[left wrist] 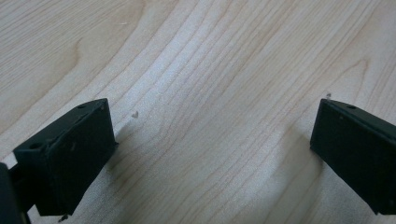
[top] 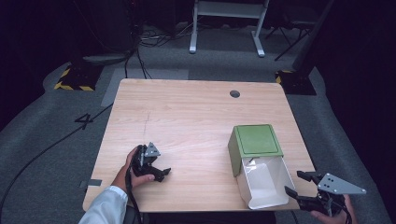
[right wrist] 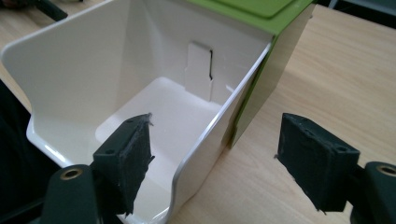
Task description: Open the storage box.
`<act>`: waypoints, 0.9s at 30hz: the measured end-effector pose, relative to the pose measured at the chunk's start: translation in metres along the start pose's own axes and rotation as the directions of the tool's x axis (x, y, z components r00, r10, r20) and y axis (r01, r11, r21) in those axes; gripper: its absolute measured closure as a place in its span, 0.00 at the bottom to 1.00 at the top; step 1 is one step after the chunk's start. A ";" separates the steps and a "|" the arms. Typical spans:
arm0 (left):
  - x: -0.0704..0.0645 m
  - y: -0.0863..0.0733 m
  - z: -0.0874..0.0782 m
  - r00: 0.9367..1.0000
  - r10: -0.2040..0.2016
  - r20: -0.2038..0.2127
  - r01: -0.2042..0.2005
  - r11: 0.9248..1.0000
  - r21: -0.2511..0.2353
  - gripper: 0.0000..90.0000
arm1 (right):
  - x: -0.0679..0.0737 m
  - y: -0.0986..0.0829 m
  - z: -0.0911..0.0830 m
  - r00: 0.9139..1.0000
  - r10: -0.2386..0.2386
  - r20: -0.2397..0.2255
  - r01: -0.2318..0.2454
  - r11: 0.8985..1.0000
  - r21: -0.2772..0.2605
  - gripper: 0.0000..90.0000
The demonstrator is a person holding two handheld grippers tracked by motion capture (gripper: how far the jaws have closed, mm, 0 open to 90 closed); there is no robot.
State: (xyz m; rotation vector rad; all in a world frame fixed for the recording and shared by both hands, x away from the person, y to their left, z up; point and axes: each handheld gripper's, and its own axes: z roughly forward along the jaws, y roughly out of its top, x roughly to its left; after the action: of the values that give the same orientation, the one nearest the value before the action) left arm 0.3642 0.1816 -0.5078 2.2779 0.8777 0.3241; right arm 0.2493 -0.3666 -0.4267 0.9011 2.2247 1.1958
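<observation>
The green-lidded white bin [top: 261,172] at the table's [top: 187,116] near right looks light, stiff and slick; its thin side wall suits pinching. Right tongs [right wrist: 215,163] straddle it, spread; left tongs [left wrist: 210,154] spread, empty.

The person's left hand [top: 135,173], in a white sleeve [top: 105,205], grips the black two-jaw left gripper [top: 163,173] low over the tabletop, jaws spread wide (grey three-cornered plate on top). The right hand [top: 332,215] holds the black right gripper [top: 298,183], jaws parted too.
</observation>
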 end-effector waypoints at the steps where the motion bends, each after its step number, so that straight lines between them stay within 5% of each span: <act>1: 0.000 0.000 0.000 1.000 0.000 0.000 0.000 1.000 0.000 0.00 | 0.000 0.000 0.000 1.000 0.000 0.000 0.000 1.000 0.000 0.29; 11: 0.000 0.000 0.000 1.000 0.001 0.000 -0.001 1.000 0.000 0.00 | -0.017 0.016 -0.005 1.000 0.005 0.023 -0.004 0.998 -0.061 0.34; 15: 0.000 0.000 0.000 1.000 -0.002 0.003 0.002 1.000 0.000 0.00 | -0.030 0.021 -0.004 0.998 0.008 0.068 -0.003 0.997 -0.075 0.35; 21: 0.000 0.001 0.001 1.000 -0.005 0.003 0.005 1.000 -0.001 0.00 | -0.057 0.012 0.014 0.991 0.034 0.126 -0.033 0.999 -0.017 0.35; 23: 0.000 0.001 0.001 1.000 0.000 0.000 0.000 1.000 0.000 0.00 | -0.074 -0.001 0.028 0.989 0.075 0.129 -0.079 0.997 0.020 0.34; 27: 0.000 0.001 0.001 1.000 0.000 -0.001 0.000 1.000 -0.002 0.00 | -0.084 -0.013 0.039 0.985 0.097 0.143 -0.105 0.993 0.052 0.34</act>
State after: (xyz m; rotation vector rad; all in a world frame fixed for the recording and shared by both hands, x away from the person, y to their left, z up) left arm 0.3658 0.1803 -0.5079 2.2758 0.8775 0.3257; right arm 0.3273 -0.4113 -0.4514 1.0992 2.1338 1.0790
